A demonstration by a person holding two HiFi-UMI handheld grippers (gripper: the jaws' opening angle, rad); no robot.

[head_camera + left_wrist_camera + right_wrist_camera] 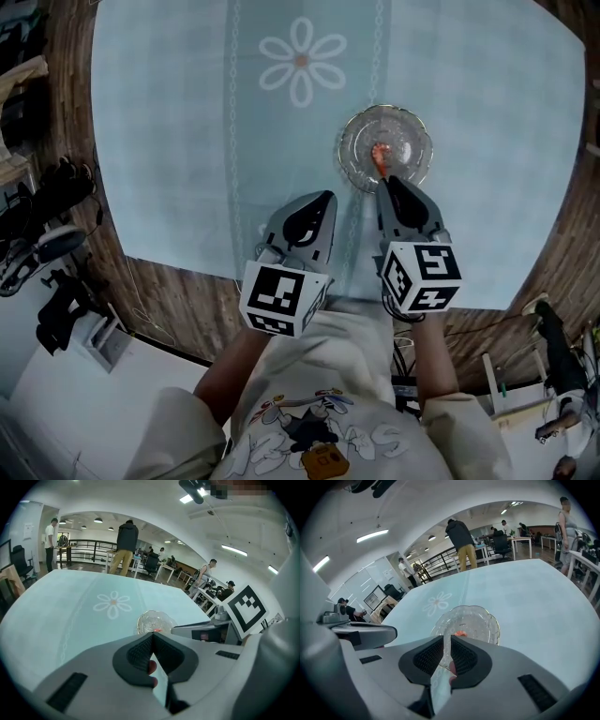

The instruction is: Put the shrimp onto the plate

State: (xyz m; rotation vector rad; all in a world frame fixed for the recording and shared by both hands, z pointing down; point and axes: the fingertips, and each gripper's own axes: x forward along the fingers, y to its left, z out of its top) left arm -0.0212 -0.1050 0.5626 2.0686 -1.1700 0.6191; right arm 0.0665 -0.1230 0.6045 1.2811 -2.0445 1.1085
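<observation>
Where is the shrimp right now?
The shrimp lies on the glass plate, right of centre in the head view, just ahead of the right claw and below-right of the flower print.

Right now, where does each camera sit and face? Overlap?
Head view: on the person's head, facing steeply down at the table, plate and shrimp; shows both forearms, left gripper, right gripper.
Left gripper view: on the left gripper, facing across the table along its shut jaws; right gripper at right.
Right gripper view: on the right gripper, facing the plate close ahead; left gripper at left.
Shared: all three see plate and shrimp.
</observation>
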